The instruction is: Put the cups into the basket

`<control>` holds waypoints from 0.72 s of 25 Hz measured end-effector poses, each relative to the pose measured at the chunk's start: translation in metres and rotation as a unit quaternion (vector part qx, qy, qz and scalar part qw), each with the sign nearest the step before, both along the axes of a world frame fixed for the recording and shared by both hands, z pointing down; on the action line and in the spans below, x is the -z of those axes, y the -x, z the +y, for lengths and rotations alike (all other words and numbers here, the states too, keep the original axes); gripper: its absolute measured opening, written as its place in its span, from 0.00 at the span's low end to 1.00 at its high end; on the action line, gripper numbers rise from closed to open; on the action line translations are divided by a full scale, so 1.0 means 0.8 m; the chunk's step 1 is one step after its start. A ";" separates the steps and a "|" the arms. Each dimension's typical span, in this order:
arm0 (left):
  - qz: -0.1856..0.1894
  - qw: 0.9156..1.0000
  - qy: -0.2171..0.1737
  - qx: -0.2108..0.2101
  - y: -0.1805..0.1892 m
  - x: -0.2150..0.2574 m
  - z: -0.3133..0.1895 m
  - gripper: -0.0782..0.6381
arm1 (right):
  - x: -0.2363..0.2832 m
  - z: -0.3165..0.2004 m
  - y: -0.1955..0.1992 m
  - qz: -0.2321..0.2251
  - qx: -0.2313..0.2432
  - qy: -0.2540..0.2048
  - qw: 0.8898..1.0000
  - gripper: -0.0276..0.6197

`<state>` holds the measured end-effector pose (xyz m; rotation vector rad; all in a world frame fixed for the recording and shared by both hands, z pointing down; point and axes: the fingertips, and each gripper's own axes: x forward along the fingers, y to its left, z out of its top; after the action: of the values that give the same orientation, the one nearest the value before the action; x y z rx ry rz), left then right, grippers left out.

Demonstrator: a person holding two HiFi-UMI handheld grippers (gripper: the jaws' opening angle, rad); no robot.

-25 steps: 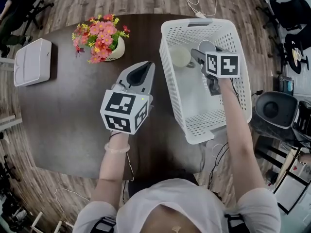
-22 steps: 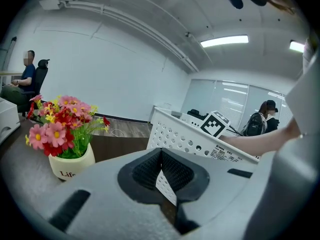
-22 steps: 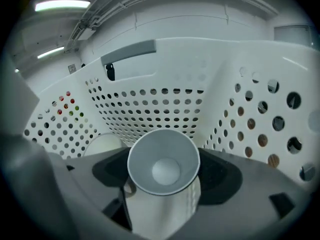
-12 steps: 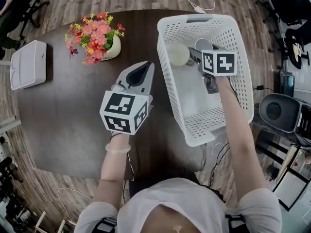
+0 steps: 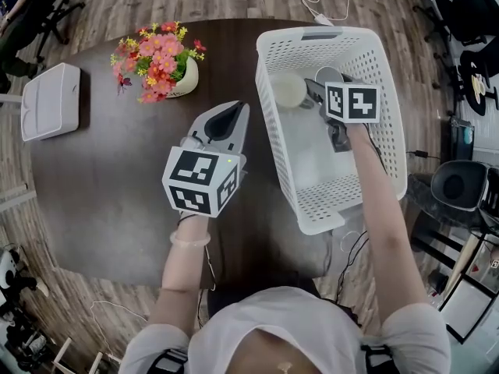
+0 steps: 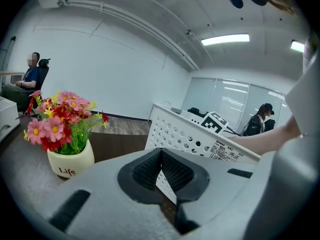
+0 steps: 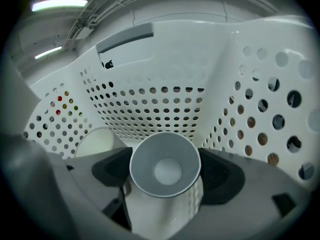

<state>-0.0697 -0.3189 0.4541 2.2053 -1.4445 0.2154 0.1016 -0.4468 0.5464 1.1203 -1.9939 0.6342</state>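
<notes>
Two cups, both inside the basket (image 5: 269, 142): a grey cup (image 7: 165, 170) and a cream cup (image 5: 288, 90); one basket; two grippers, the right gripper (image 5: 320, 88) inside the basket, the left gripper (image 5: 235, 109) just left of it; one flowerpot (image 5: 185, 81) left of the basket; one flat white thing, perhaps a tray (image 5: 51, 100), far left of the basket; one table (image 5: 117, 178) under the basket; two seated people, one person (image 6: 29, 79) far left of the basket, a second person (image 6: 260, 119) behind it.
</notes>
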 end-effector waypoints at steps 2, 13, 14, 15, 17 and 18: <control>-0.001 1.000 -0.001 0.002 0.002 0.003 0.001 0.12 | 0.004 -0.002 0.000 0.003 0.001 -0.005 1.000 0.66; -0.021 1.000 -0.012 0.009 0.010 0.020 0.009 0.12 | 0.031 -0.009 0.000 0.000 -0.004 -0.035 0.999 0.66; -0.022 1.000 -0.013 0.010 0.010 0.021 0.010 0.12 | 0.034 -0.009 0.000 -0.002 -0.005 -0.038 0.999 0.66; -0.021 1.000 -0.014 0.010 0.010 0.023 0.011 0.12 | 0.037 -0.009 0.001 -0.002 -0.006 -0.042 0.999 0.66; -0.021 1.000 -0.016 0.011 0.012 0.027 0.015 0.12 | 0.044 -0.009 0.001 -0.002 -0.007 -0.049 0.999 0.66; -0.021 1.000 -0.017 0.012 0.012 0.030 0.016 0.12 | 0.048 -0.009 0.000 -0.002 -0.007 -0.053 0.999 0.66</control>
<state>-0.0793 -0.3061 0.4301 2.2221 -1.5066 0.2305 0.1015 -0.4538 0.5078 1.1982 -2.0440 0.5438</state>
